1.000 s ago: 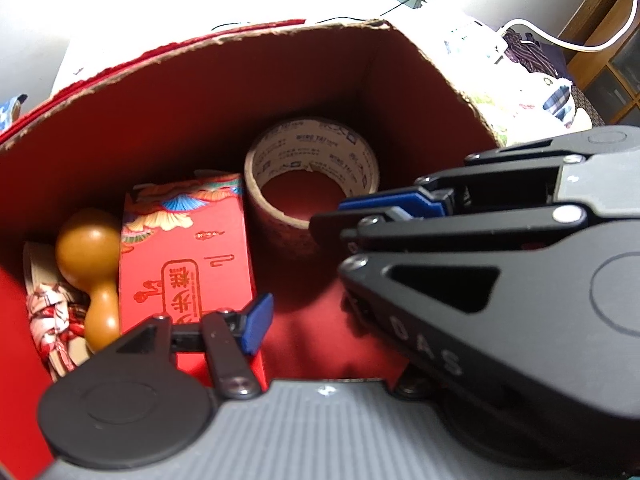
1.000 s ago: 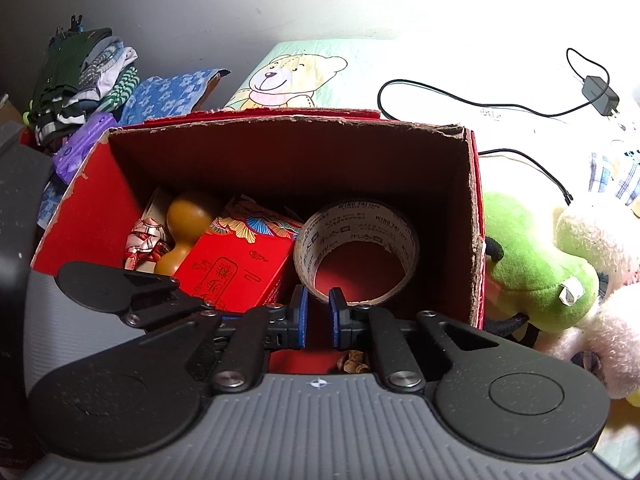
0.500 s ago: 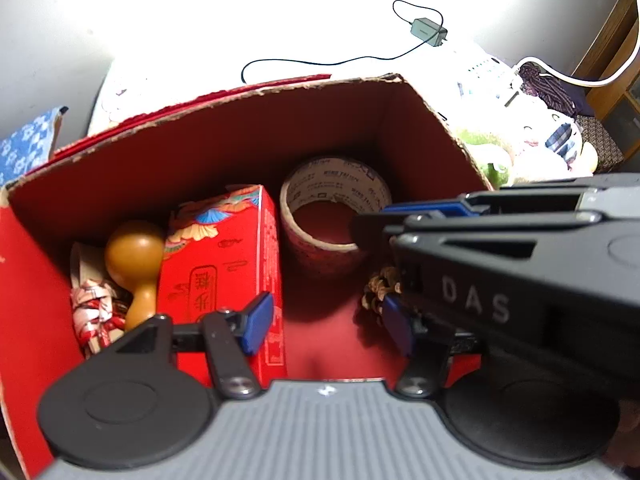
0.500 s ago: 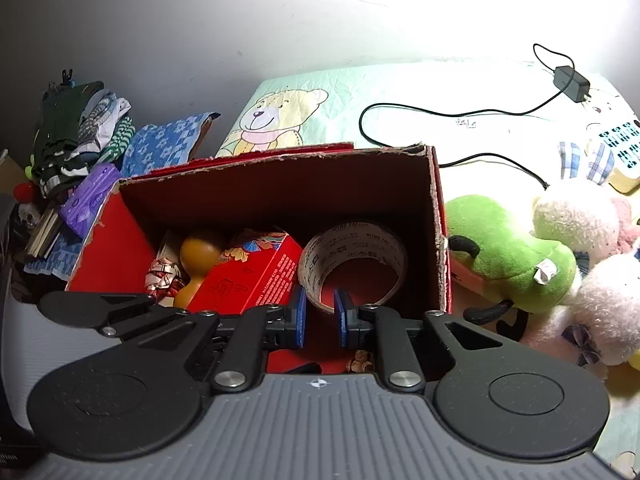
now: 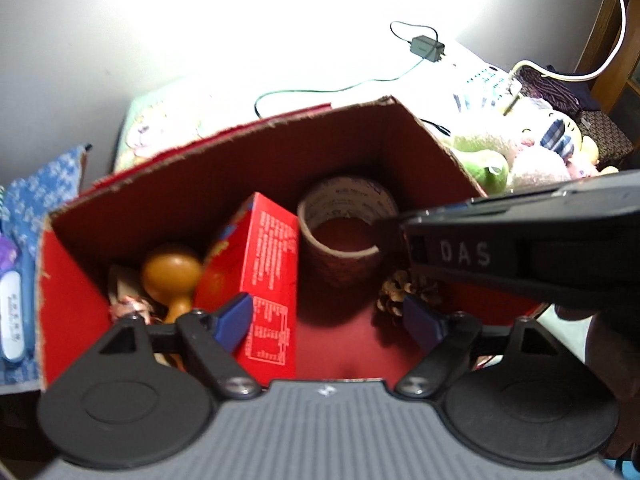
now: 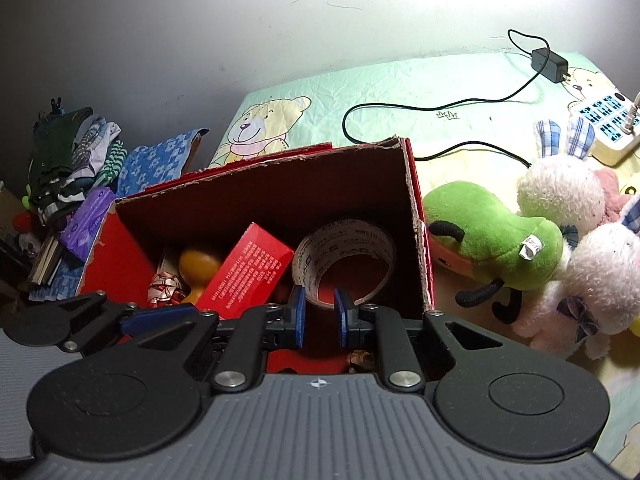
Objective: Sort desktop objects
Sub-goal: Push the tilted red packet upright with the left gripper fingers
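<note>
An open red cardboard box (image 5: 240, 168) (image 6: 280, 192) stands on the bed sheet. Inside it are a roll of tape (image 5: 340, 240) (image 6: 344, 248), a red packet (image 5: 268, 276) (image 6: 248, 276) tipped up on its edge, an orange gourd (image 5: 172, 276) (image 6: 196, 268), a foil-wrapped item (image 5: 128, 304) and a pine cone (image 5: 404, 296) (image 6: 360, 358). My left gripper (image 5: 328, 320) hangs wide open over the box's near side, holding nothing. My right gripper (image 6: 320, 316) hovers above the near right corner, a narrow empty gap between its pads; its body (image 5: 480, 252) crosses the left wrist view.
A green plush toy (image 6: 492, 240) and white plush rabbits (image 6: 560, 192) lie right of the box. A black charger (image 6: 550, 64) with its cable and a power strip (image 6: 608, 120) rest behind. Folded clothes (image 6: 72, 152) and a purple packet (image 6: 84, 224) are piled at the left.
Both grippers have risen and drawn back from the box. The red packet has tipped from lying flat onto its edge. The gap between the right gripper's pads has widened slightly.
</note>
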Available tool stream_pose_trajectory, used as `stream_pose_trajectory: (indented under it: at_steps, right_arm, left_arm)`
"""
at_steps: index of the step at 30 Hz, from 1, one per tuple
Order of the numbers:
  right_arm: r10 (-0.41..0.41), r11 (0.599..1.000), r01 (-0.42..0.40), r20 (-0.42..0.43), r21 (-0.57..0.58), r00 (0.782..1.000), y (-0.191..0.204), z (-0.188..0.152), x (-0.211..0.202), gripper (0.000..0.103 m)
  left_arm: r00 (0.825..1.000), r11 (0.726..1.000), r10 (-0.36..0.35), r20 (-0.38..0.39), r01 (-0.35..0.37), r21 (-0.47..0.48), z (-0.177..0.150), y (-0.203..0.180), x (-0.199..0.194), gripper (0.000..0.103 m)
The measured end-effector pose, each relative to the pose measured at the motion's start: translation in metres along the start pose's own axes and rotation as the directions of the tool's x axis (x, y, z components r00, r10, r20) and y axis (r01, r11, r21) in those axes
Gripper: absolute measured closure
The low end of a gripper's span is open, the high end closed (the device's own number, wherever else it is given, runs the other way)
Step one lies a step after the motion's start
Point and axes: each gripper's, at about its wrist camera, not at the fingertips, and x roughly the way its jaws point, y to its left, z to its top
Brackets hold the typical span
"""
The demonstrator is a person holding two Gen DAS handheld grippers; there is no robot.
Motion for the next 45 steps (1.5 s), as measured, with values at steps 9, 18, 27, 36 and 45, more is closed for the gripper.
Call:
stream_pose_trajectory:
  at_steps: [9,18,27,36,45]
  right_arm:
    - [0.019,0.999,-0.019,0.002,0.026,1.0,-0.005,0.001,0.0,0.085]
    - [0.027,1.0,-0.027,0.001,0.007,1.0,-0.003,0.001,0.0,0.084]
    - [0.048,0.998,-0.05,-0.042,-0.045,0.998,0.007,-0.007,0.006,0.084]
    - [-0.017,0.991,0.006,-0.084,-0.131,0.996,0.015,-0.007,0.009,0.084]
    - [-0.074,0.964,0.012,-0.221,-0.266,0.972,0.032,-0.002,0.044,0.084]
  left_arm:
    - [0.995,0.995,0.096,0.039,-0.094,-0.041,-0.003,0.017,-0.011,0.013]
    - [0.997,0.986,0.072,-0.038,-0.077,-0.148,-0.005,0.038,0.004,0.014]
    - [0.987,0.976,0.143,-0.07,-0.152,-0.158,-0.006,0.043,0.007,0.014]
    - [0.995,0.959,0.061,-0.083,-0.081,-0.271,-0.016,0.078,-0.006,0.031]
    - [0.976,0.937,-0.17,-0.139,0.116,-0.329,-0.025,0.078,0.011,0.04]
